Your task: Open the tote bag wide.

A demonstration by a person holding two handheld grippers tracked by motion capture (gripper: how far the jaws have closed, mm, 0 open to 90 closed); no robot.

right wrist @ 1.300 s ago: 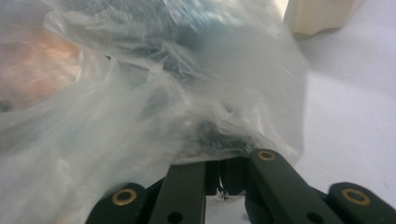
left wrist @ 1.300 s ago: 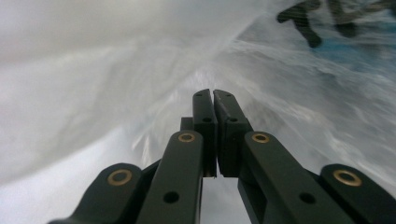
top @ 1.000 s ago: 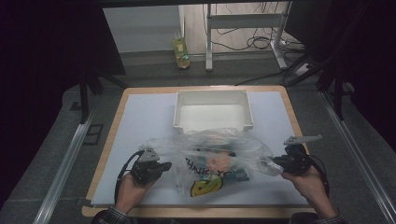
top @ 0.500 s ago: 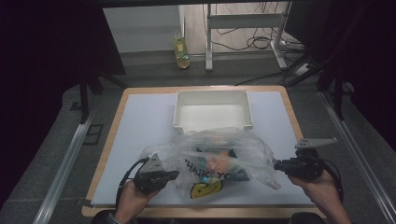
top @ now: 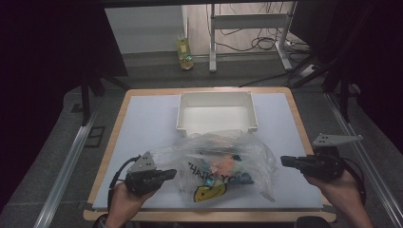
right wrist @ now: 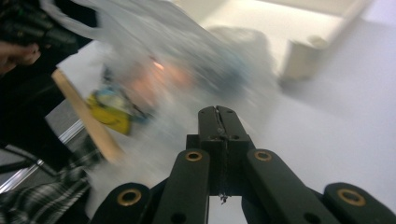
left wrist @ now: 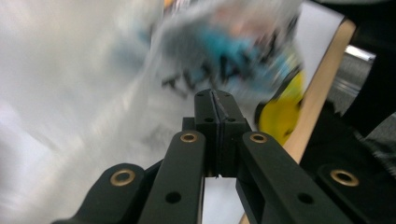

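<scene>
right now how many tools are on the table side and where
2. The left tool sits at the plastic bag's left edge, jaws shut. The right tool is off the bag's right side, jaws shut, apart from it. None seems hidden.

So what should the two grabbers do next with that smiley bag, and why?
Probably open the jaws and take hold of the bag's edges. The left gripper and right gripper are both shut with nothing between their jaws, one on each side of the plastic bag, which lies full on the mat in front of the empty white bin.
</scene>
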